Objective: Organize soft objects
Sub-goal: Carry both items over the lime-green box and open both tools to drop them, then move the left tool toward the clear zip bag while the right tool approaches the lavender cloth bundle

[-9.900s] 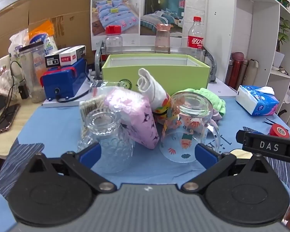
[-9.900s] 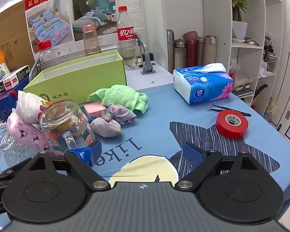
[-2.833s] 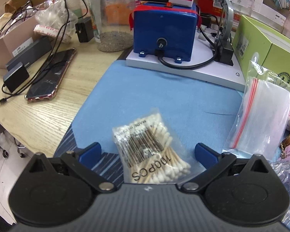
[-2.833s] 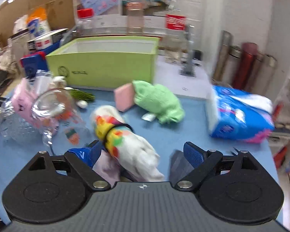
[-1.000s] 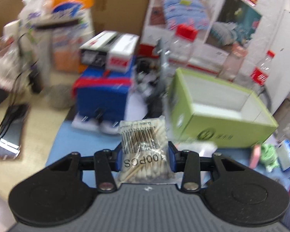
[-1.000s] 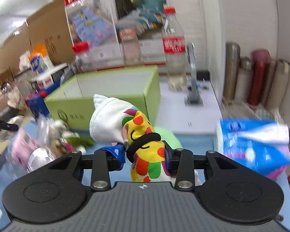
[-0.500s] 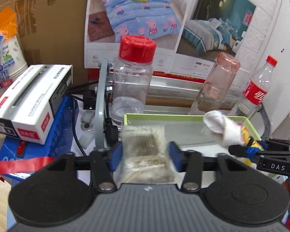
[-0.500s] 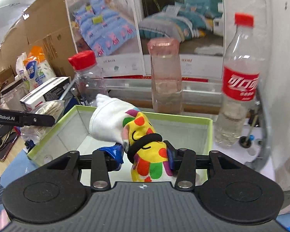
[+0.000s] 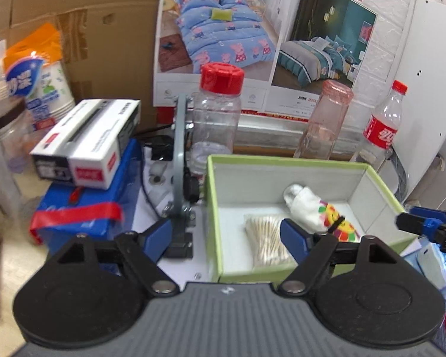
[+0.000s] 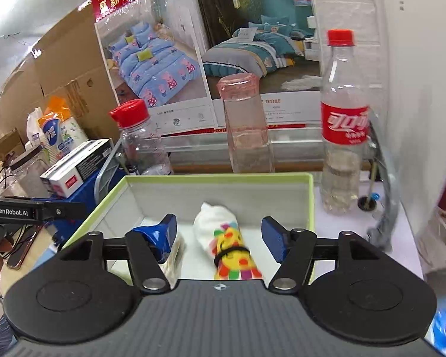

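A green box (image 9: 285,160) with a white inside stands below both grippers. On its floor lie a clear bag of cotton swabs (image 9: 266,244) and a rolled white sock with a bright cartoon print and a black band (image 9: 318,211). My left gripper (image 9: 227,236) hovers over the box's left wall; its jaws are opening, with nothing gripped. My right gripper (image 10: 220,233) hangs above the sock (image 10: 223,238); its jaws are opening, and the pads stand clear of the sock. The swab bag (image 10: 175,255) is half hidden behind the right gripper's left finger. Each gripper shows at the edge of the other's view.
Behind the box (image 10: 220,175) stand a red-capped clear jar (image 9: 218,113), an upturned pink glass (image 9: 324,119) and a cola bottle (image 9: 382,125). To the left are a metal bracket (image 9: 180,160) and a blue machine (image 9: 83,208) with a white carton (image 9: 86,145) on it.
Both grippers have opened and drawn back. The swab bag has left the left gripper and the sock the right one; both now lie on the box floor.
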{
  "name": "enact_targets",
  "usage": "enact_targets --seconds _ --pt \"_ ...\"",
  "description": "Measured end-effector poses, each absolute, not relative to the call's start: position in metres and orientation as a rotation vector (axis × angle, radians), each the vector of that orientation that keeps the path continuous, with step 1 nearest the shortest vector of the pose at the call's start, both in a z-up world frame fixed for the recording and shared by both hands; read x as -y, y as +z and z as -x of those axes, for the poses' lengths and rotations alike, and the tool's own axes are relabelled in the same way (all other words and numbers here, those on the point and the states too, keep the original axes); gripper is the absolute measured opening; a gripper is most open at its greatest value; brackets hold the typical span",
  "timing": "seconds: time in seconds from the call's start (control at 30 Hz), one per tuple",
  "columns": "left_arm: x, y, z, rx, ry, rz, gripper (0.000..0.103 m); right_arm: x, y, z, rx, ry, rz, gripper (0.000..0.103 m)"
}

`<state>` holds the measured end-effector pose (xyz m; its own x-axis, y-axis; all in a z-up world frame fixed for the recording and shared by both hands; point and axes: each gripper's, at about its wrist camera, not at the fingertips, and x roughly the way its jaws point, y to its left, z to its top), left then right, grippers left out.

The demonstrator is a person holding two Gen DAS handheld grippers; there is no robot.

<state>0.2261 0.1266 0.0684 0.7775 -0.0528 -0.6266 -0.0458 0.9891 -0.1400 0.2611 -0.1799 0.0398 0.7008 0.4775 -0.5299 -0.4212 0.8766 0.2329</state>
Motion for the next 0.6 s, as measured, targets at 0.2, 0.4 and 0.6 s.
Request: enact_targets --seconds 0.2,0.4,0.6 --pt "-0.121 0.064 -0.166 -0.654 0.031 0.142 0.09 0.204 0.028 -0.187 -0.586 0.403 -0.097 0.051" --pt "-0.115 0.065 -0.12 -0.599 0.053 0.108 0.103 0.23 0.012 -0.13 -0.59 0.306 -0.193 0.052" --pt "-0.115 0.066 -0.094 -0.583 0.059 0.094 0.103 0.244 0.001 -0.087 -0.587 0.164 -0.256 0.053"
